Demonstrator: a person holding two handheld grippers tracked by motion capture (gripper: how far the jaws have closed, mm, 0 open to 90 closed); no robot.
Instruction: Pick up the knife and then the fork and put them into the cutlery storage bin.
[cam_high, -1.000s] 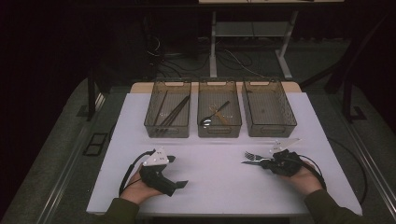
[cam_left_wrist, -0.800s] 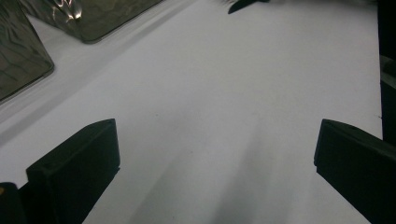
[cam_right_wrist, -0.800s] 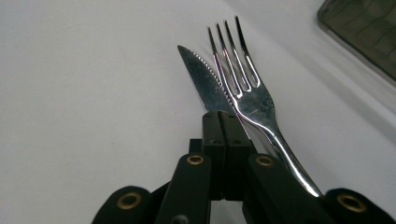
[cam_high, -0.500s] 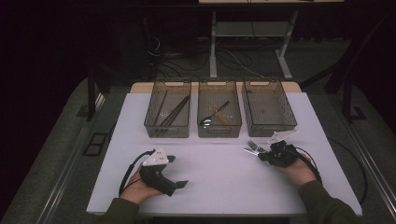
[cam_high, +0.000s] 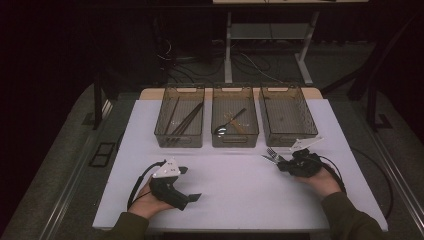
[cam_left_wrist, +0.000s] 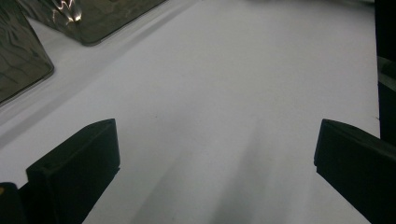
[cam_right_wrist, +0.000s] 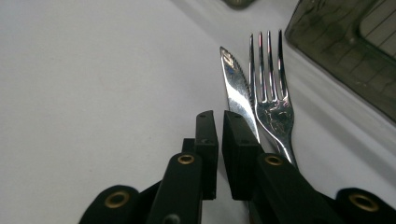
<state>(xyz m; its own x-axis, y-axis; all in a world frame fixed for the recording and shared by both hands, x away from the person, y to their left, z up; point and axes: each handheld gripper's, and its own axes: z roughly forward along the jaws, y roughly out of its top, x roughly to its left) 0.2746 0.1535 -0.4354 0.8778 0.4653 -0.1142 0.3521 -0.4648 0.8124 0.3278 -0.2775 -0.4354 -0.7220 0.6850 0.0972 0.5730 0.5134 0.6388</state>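
Right tool (cam_right_wrist: 215, 114): jaws just eased open to a slit, nothing between them. Knife (cam_right_wrist: 233, 79) and fork (cam_right_wrist: 273, 109) lie alongside on the counter (cam_right_wrist: 93, 70). I would spread wider, then pinch one handle only. Left tool (cam_left_wrist: 212, 130) is spread, empty.

Three bins (cam_high: 232, 120) in a row at frame centre on the worktop (cam_high: 235, 185); knife (cam_right_wrist: 236, 88) and fork (cam_right_wrist: 271, 93) side by side below the right-hand bin.

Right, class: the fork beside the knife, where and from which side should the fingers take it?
I'd take the fork at its narrow neck below the tines, coming straight down: it lies flat. The knife lies close against one side, so slip one finger into that gap, the other on the bin side.
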